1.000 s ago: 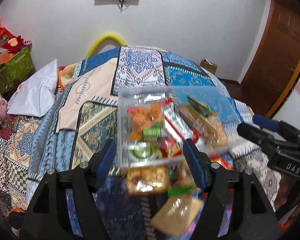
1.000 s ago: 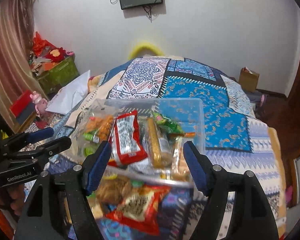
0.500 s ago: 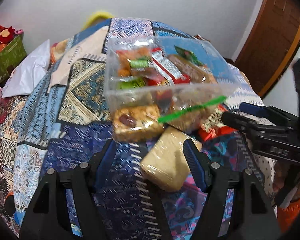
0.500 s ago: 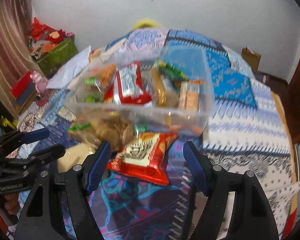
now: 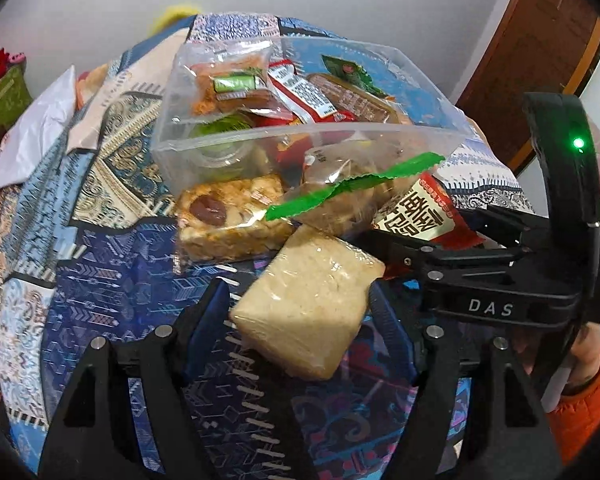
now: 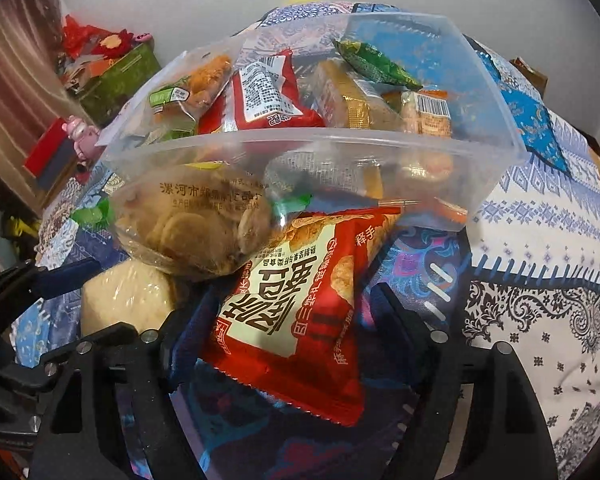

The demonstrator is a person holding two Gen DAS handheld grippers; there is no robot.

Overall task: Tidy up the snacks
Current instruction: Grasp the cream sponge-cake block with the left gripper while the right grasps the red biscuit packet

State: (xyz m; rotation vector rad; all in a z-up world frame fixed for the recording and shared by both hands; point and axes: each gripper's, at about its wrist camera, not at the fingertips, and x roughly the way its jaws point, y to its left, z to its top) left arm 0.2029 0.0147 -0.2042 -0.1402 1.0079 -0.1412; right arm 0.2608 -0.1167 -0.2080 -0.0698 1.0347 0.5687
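Clear plastic bin [image 6: 492, 184], half filled, sits on the quilt [image 5: 100, 272]. We have lowered both grippers since a second ago: left gripper [image 5: 300, 312] open around the pale wrapped cake [image 5: 308, 304], right gripper [image 6: 296, 320] open around the red snack packet [image 6: 296, 312]; picking comes next.

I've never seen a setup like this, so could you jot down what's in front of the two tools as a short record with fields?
Surface: patterned quilt on a bed
Container: clear plastic bin, partly filled with snack packets
Outside the bin: pale wrapped block, red snack bag, clear bag of biscuits, nut bar
Left gripper: open, fingers either side of the pale block
Right gripper: open, fingers either side of the red bag
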